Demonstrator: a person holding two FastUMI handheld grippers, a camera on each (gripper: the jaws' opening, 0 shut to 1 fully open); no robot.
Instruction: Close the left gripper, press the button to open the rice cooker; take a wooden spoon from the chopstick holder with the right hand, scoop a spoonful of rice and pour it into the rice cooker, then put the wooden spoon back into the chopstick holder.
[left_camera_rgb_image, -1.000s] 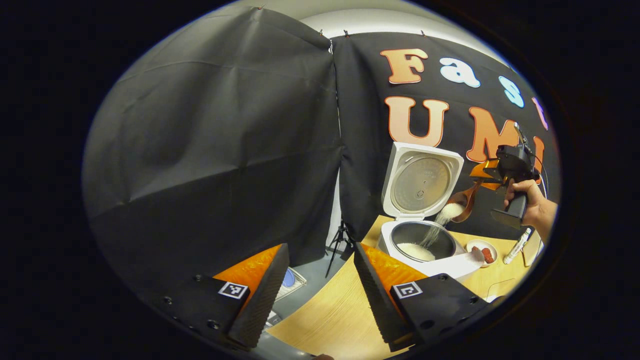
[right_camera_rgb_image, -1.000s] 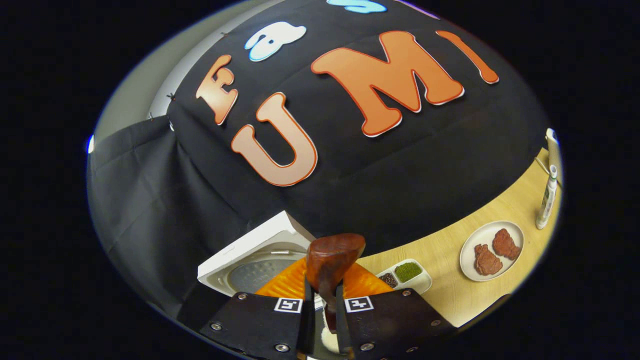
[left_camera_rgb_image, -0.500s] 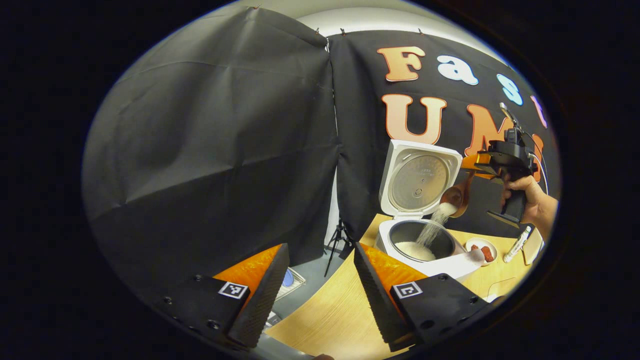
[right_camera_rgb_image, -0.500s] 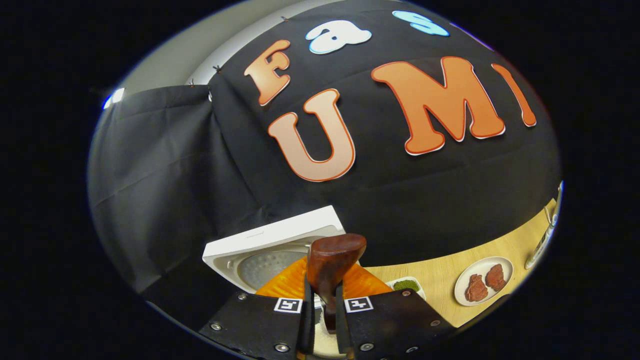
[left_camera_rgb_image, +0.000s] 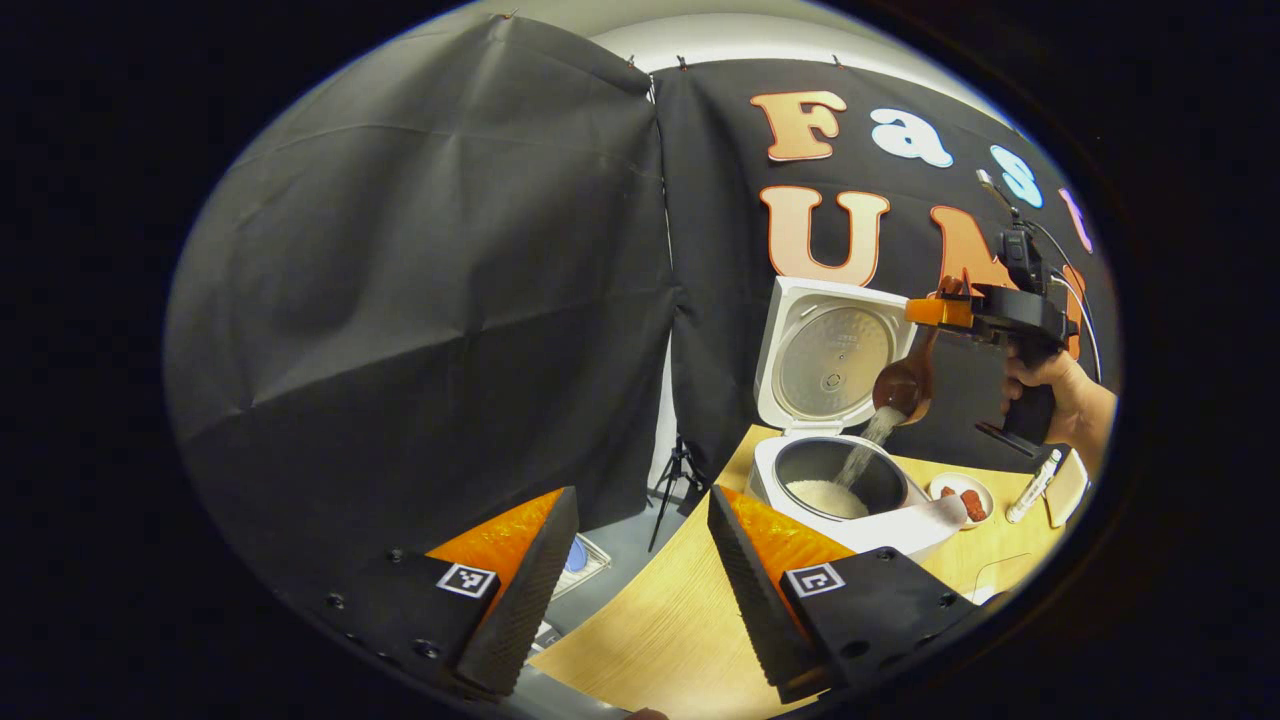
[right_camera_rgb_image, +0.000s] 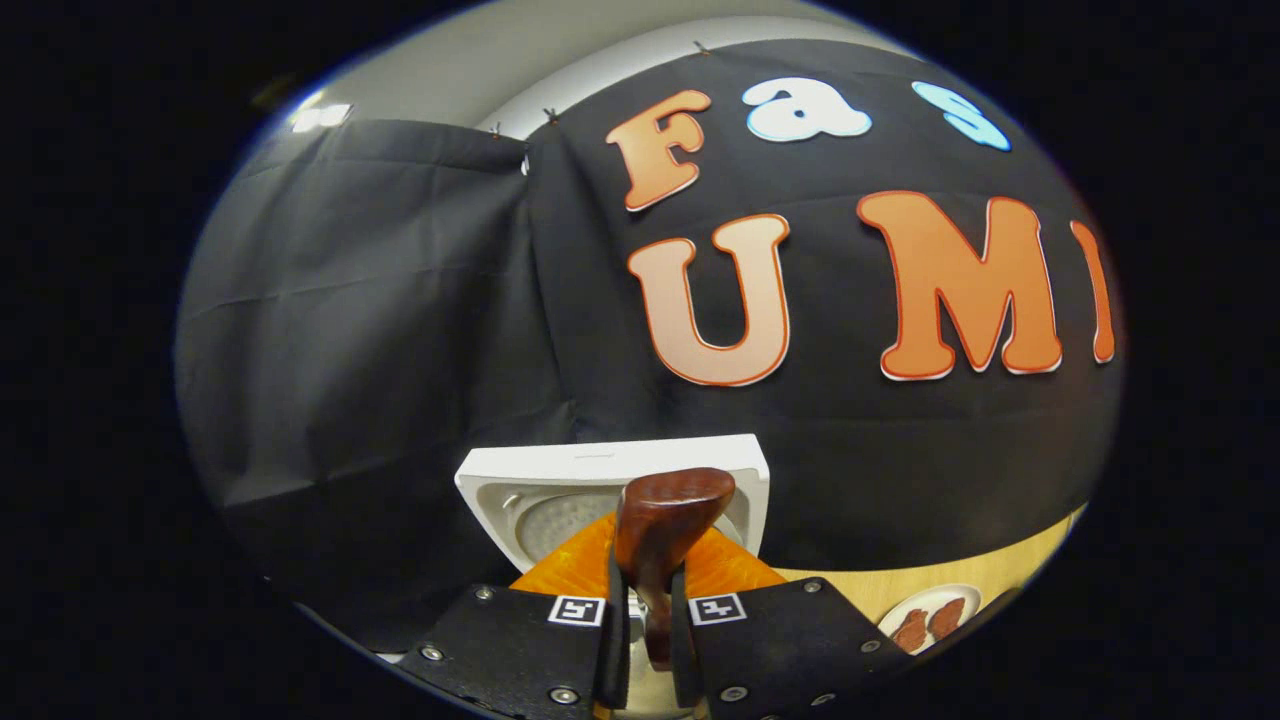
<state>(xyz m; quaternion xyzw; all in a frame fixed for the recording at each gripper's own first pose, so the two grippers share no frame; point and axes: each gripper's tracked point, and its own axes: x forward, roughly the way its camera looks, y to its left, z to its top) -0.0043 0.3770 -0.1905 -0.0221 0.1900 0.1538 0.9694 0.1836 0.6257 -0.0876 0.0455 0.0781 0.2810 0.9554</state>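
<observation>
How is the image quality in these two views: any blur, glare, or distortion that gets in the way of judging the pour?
Left gripper view: strong fisheye bending at the edges; the rice cooker and wooden spoon sit small but sharp, the falling rice slightly smeared, mild sheen on the open lid. Right gripper view: the spoon handle is close, evenly lit and hides the pour; a ceiling light glares at upper left.

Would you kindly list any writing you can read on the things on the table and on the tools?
Rice cooker lid: small print, too blurred to read.
White tube: too small to read.
Left gripper: square code tags, no words.
Nothing is legible.
</observation>
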